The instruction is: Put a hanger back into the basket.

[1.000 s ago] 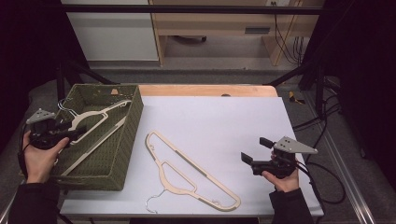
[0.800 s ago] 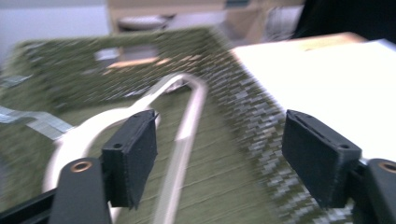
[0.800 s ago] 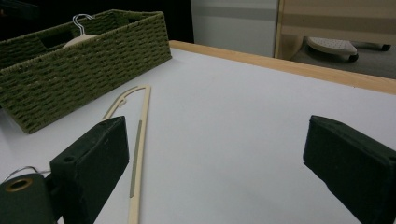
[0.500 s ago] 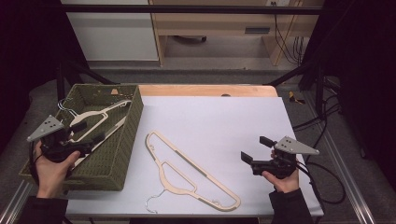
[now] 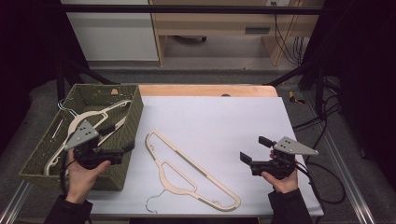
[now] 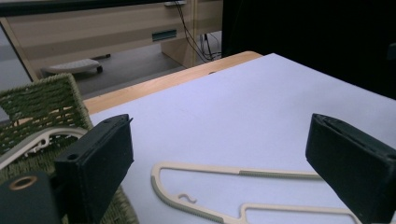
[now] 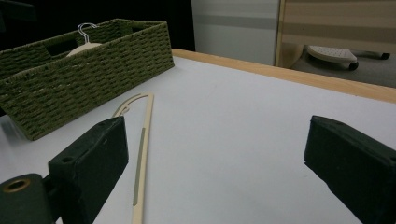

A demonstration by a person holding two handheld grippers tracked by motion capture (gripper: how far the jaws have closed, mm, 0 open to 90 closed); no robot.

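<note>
While my left gripper [image 5: 122,150] hangs at lower left over the wicker basket's [image 5: 133,116] edge, jaws just opened wide and empty, the cream hanger [image 5: 187,170] lies lower centre; my right gripper [image 5: 250,156] gapes empty too.

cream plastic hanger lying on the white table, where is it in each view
High view: cream plastic hanger lies lower centre, right of the green woven basket.
Left gripper view: bottom centre, between the jaws.
Right gripper view: lower left.
Shared landmark: the basket.
</note>
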